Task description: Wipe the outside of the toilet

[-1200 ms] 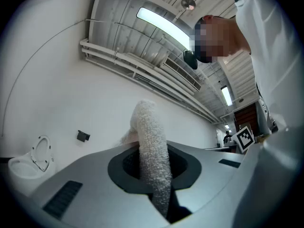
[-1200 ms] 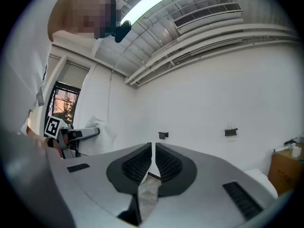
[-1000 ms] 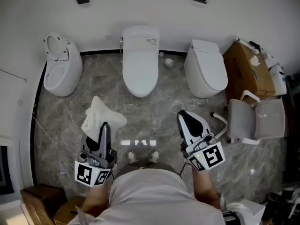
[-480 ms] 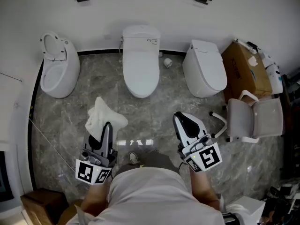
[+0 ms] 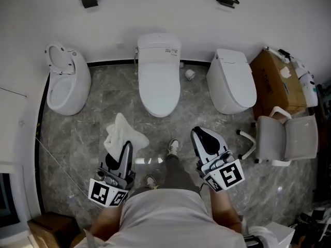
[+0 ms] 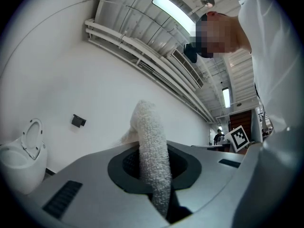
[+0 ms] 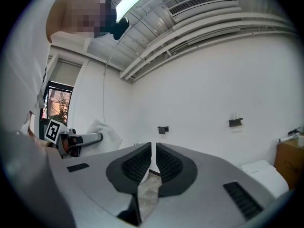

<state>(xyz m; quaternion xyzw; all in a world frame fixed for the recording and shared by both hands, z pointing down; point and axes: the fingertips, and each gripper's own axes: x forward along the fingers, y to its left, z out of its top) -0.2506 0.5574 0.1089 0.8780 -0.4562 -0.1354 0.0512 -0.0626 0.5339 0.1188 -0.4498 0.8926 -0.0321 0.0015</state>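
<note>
The person wears a pale short-sleeved shirt (image 5: 164, 216), dark grey trousers (image 5: 176, 170) and light trainers (image 5: 174, 146). The left gripper (image 5: 126, 145) looks grey and black, and the right gripper (image 5: 198, 132) pale with a black inset. Each ends in a white cube (image 5: 227, 175) printed with black square markers. The grey jaws carry black ribbed pads (image 7: 137, 166).

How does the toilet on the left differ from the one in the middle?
The left toilet has its lid raised, so the bowl is open; the middle toilet has its lid down. The middle toilet carries a small label near its back; none shows on the left toilet. Both are white and stand against the back wall.
</note>
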